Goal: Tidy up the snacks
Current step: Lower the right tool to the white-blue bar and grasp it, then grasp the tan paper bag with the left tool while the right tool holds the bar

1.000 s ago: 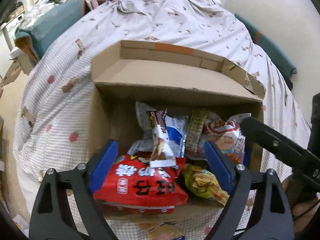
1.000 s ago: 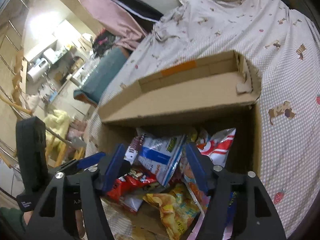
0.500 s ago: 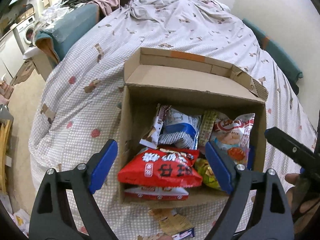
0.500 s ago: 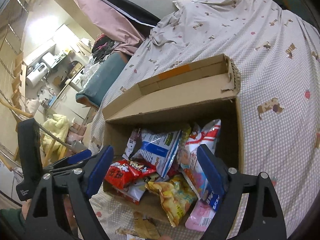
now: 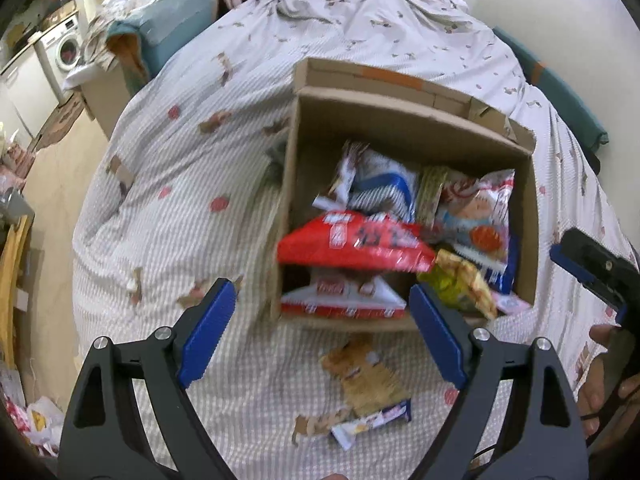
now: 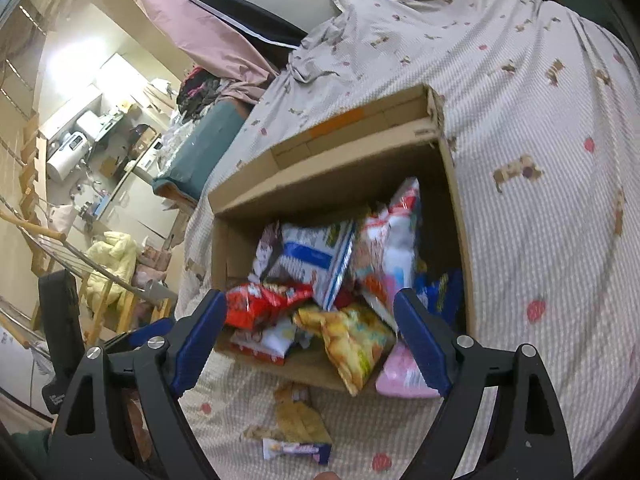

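A cardboard box [image 5: 312, 152] [image 6: 452, 184] lies on the bed, holding several snack bags. A red bag [image 5: 356, 244] [image 6: 260, 300] sits on top at the front, a yellow bag [image 5: 460, 284] [image 6: 352, 340] beside it, and a blue-and-white bag [image 5: 384, 188] [image 6: 316, 256] stands behind. A small white-and-blue wrapped bar [image 5: 372, 420] [image 6: 296, 450] lies on the bedspread in front of the box. My left gripper [image 5: 320, 328] hangs open before the box with nothing between its fingers. My right gripper [image 6: 308, 336] is open too, empty, just short of the box's front edge.
The patterned bedspread [image 5: 180, 184] covers the bed around the box. A teal cushion [image 5: 168, 36] and a washing machine [image 5: 64, 48] stand off to the left. A pink packet [image 6: 404, 372] pokes out at the box's front right corner. A hand [image 5: 600, 392] holds the other gripper at right.
Both grippers have drawn back from the box, so more bedspread and the loose bar show in front. The right gripper's jaws have widened. The snacks stay in the box.
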The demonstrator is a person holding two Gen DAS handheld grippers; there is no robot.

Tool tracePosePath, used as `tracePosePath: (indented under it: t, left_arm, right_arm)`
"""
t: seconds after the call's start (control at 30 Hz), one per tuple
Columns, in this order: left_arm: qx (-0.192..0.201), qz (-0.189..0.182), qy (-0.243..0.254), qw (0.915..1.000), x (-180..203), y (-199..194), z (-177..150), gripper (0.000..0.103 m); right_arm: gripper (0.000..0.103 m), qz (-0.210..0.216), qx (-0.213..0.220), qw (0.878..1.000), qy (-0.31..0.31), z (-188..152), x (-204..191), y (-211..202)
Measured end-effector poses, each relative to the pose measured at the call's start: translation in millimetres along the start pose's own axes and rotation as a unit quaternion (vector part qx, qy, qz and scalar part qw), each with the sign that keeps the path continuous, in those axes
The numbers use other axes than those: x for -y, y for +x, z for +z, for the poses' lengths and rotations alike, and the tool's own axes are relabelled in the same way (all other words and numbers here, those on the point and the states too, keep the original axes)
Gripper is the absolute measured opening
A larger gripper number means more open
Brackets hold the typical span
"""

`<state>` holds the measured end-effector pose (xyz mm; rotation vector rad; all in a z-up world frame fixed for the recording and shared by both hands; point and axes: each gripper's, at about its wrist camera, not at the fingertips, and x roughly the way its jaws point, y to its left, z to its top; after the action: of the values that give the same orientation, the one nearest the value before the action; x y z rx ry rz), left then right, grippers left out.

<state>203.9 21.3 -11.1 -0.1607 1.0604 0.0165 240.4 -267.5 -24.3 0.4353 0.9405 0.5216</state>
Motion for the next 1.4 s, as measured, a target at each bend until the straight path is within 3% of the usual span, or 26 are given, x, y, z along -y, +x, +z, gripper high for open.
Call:
tracePosePath:
  t: [0.1,0.3,0.4,0.67,0.87,0.93,1.03,1.27,1.4]
  left_arm:
    - [-0.012,0.021,-0.024,0.9994,-14,-8,-12,0.087]
    - [-0.008,0.021,-0.071,0.9972,-45,-30,-34,0.087]
    - [-0.007,0.025,-0.076,0.9968,-53,-31,-43,0.087]
    - [-0.040,-0.027,-0.096,0.9942,-57,-24,-52,0.087]
    - [-0.041,-0.045,-0.095,0.9936,-52,-29,-51,0.087]
    - [-0.041,-0.051,-0.099,0.9929,-52,-29,-51,0.087]
    - [-0.044,-0.058,-0.108,0.9915,-54,-29,-49,0.087]
    - [-0.048,-0.049,-0.104,0.9922,-51,-24,-51,0.087]
    - [-0.066,-0.042,-0.103,0.9916,-45,-9,-58,0.087]
  right_arm:
    - [0.088,-0.016,-0.021,1.000,-0.007,-18,-6,1]
    - [0.091,-0.035,-0.110,0.993,-0.013,-79,-30,29]
    - [0.102,-0.066,-0.188,0.979,-0.039,-110,-45,68]
    - [0.103,-0.117,-0.283,0.952,-0.025,-159,-43,136]
    - [0.101,-0.156,-0.278,0.944,-0.080,-163,-56,146]
    - [0.084,-0.168,-0.277,0.941,-0.095,-162,-57,144]
    - [0.072,-0.162,-0.281,0.941,-0.102,-159,-58,137]
    - [0.070,-0.148,-0.283,0.941,-0.116,-151,-50,100]
    - [0.070,-0.145,-0.247,0.953,-0.096,-134,-42,55]
